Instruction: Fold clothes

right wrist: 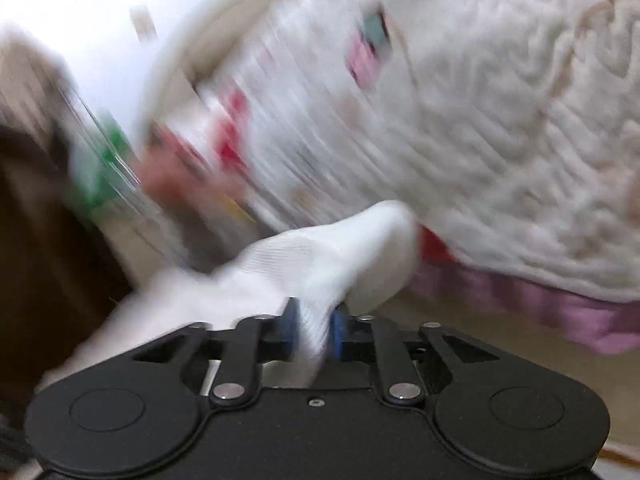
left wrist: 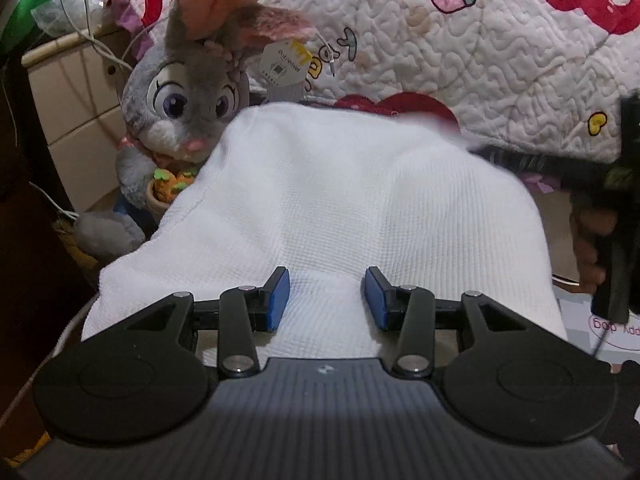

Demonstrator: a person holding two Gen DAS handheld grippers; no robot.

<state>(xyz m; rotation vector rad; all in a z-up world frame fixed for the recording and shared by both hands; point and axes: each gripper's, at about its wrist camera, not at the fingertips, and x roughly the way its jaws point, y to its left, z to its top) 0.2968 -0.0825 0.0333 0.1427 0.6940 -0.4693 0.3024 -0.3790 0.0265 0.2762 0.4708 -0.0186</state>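
Note:
A white waffle-knit garment [left wrist: 340,200] lies spread in front of my left gripper [left wrist: 326,300]. The left gripper's blue pads [left wrist: 280,300] stand apart over the cloth's near edge, with cloth between them but not pinched. In the right wrist view my right gripper [right wrist: 314,330] is shut on a bunched fold of the same white garment [right wrist: 320,260], which rises ahead of the fingers. That view is strongly motion-blurred. The right gripper's black body and the hand holding it show at the right edge of the left wrist view [left wrist: 616,248].
A grey plush rabbit [left wrist: 180,112] sits at the cloth's far left. A white quilted blanket [left wrist: 480,48] with strawberry prints lies behind; it also shows blurred in the right wrist view [right wrist: 500,120]. A beige cabinet [left wrist: 72,120] with cables stands at left.

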